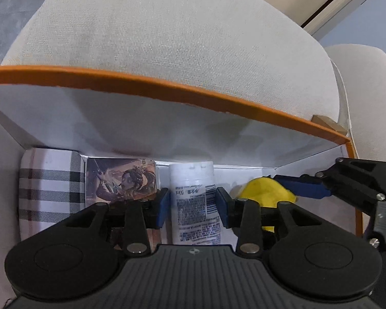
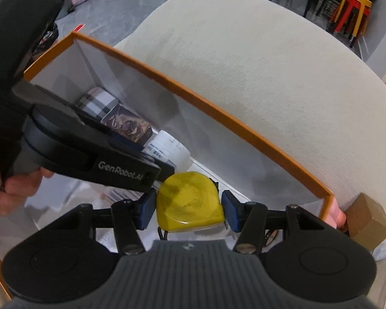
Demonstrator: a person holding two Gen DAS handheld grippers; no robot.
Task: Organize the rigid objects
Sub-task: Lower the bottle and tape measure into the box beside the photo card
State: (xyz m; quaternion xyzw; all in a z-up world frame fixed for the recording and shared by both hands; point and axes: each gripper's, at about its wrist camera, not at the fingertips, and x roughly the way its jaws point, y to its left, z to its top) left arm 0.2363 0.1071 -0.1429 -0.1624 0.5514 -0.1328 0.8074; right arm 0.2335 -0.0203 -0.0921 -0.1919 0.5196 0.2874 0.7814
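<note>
An orange-rimmed white box [image 1: 167, 90] sits against a cream cushion. Inside, from left: a plaid tin [image 1: 49, 190], a picture card box [image 1: 121, 180], a white labelled bottle [image 1: 193, 200] and a yellow tape measure [image 1: 265, 190]. My left gripper [image 1: 193, 206] has its blue pads on both sides of the bottle, touching it. My right gripper [image 2: 189, 207] has its pads on both sides of the yellow tape measure [image 2: 190, 200], inside the box [image 2: 218, 110]. The bottle [image 2: 167, 149], card box [image 2: 128, 126] and tin [image 2: 97, 103] also show in the right wrist view, partly hidden by the left gripper's body.
A cream cushion [image 1: 180, 38] rises behind the box. A small brown cardboard box [image 2: 368, 224] lies outside the box's right corner. Red and yellow stools [image 2: 352, 13] and dark chairs stand far back. A hand [image 2: 12, 188] holds the left gripper.
</note>
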